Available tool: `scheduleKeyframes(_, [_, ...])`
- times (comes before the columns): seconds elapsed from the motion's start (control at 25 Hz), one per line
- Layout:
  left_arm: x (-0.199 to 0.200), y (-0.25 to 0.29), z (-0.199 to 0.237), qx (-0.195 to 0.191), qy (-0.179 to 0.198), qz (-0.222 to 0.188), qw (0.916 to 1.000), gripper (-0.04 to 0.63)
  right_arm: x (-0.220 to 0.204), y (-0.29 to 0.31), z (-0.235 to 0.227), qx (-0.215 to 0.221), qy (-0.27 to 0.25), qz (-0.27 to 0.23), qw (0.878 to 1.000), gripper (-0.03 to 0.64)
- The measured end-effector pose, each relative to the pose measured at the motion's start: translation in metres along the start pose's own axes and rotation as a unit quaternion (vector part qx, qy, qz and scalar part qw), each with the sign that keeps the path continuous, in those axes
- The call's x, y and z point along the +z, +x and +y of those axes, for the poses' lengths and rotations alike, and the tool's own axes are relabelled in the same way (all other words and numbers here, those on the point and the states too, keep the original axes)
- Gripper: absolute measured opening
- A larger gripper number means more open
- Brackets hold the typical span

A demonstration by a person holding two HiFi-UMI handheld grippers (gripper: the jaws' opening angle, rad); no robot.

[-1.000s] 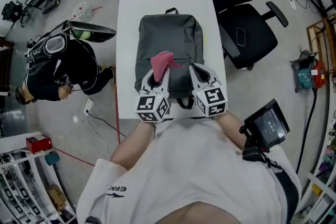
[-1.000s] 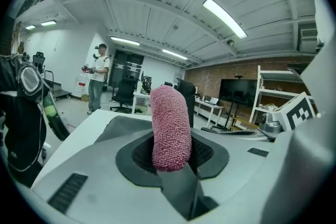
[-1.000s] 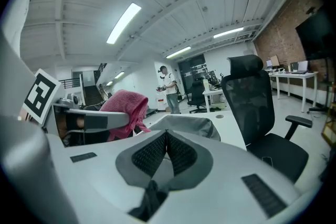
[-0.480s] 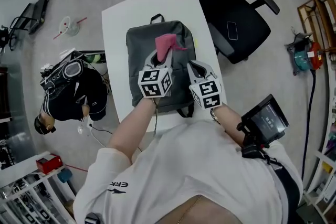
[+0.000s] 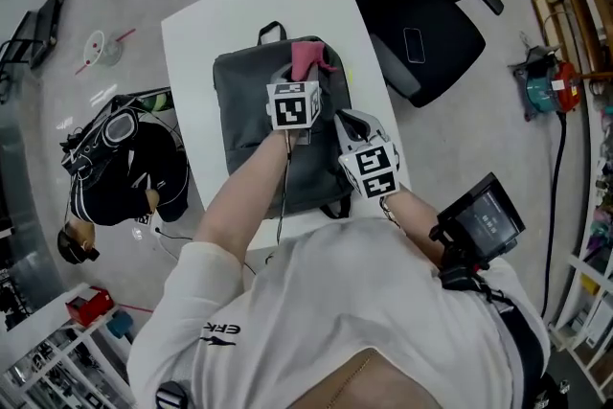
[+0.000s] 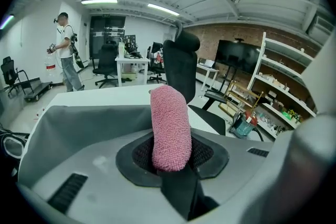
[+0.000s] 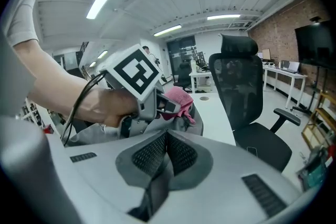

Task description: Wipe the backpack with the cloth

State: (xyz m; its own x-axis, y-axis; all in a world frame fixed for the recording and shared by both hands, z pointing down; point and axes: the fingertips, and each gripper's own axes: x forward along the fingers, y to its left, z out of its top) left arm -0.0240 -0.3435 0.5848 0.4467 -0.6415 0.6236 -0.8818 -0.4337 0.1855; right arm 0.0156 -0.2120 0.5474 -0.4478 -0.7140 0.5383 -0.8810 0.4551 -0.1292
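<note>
The wiping step is in hand, by the look of it. The left gripper (image 5: pixel 303 78) reaches out over the dark grey fabric backpack (image 5: pixel 251 124), which lies flat on the white bench (image 5: pixel 192 26), its black carry handle (image 5: pixel 272 30) pointing to the far edge. The jaws are clamped tight on a pink terry cloth (image 6: pixel 170 123), and the roll of it stands out past the tips. In the head view the cloth sits at the top end of the backpack, just short of the handle and toward the right side. Whether it presses on the fabric or rides just above it, I can't tell.

The right gripper (image 7: pixel 167 140) has its jaws closed together on nothing. It hangs over the near right part of the backpack, beside the left arm and well back from the cloth.

Next move, as I judge it: set the cloth down on the fabric and draw it back toward the near edge of the bench. The right gripper could steady the bag, since a soft backpack may slide or bunch under the drag.
</note>
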Motion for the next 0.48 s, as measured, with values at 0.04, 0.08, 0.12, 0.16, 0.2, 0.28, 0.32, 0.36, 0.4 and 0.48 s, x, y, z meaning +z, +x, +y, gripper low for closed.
scheduleKeyframes(0.04, [-0.003,0.005,0.003,0.004,-0.002,0.007,1.0,0.106,-0.001,0.001,0.0,0.0,-0.001,0.002,1.0,0.005])
scheduleKeyframes(0.08, [-0.006,0.009,0.006,0.006,-0.004,0.011,0.9999,0.106,-0.002,0.002,0.001,0.001,-0.001,0.005,1.0,0.005])
scheduleKeyframes(0.12, [-0.007,0.011,0.009,0.009,-0.007,0.013,0.9999,0.106,-0.003,0.003,0.001,0.002,-0.002,0.007,1.0,0.005])
scheduleKeyframes(0.16, [-0.008,0.012,0.012,0.01,-0.009,0.014,0.9998,0.106,-0.004,0.004,0.001,0.003,-0.003,0.01,1.0,0.005])
scheduleKeyframes(0.2, [-0.008,0.013,0.014,0.012,-0.01,0.015,0.9998,0.106,-0.005,0.005,0.001,0.003,-0.004,0.012,1.0,0.005])
scheduleKeyframes(0.28, [-0.009,0.012,0.021,0.016,-0.015,0.017,0.9996,0.106,-0.005,0.008,0.002,0.006,-0.006,0.015,1.0,0.005])
scheduleKeyframes(0.32, [-0.01,0.008,0.025,0.019,-0.019,0.018,0.9995,0.106,-0.005,0.008,0.004,0.007,-0.008,0.016,1.0,0.005])
scheduleKeyframes(0.36, [-0.012,0.002,0.031,0.023,-0.023,0.018,0.9993,0.106,-0.004,0.008,0.008,0.009,-0.009,0.016,1.0,0.005])
scheduleKeyframes(0.4, [-0.013,-0.006,0.037,0.028,-0.028,0.017,0.9991,0.106,-0.003,0.006,0.013,0.01,-0.011,0.015,1.0,0.005])
scheduleKeyframes(0.48, [-0.015,-0.023,0.051,0.038,-0.034,0.014,0.9986,0.106,-0.001,0.003,0.024,0.012,-0.016,0.014,1.0,0.005])
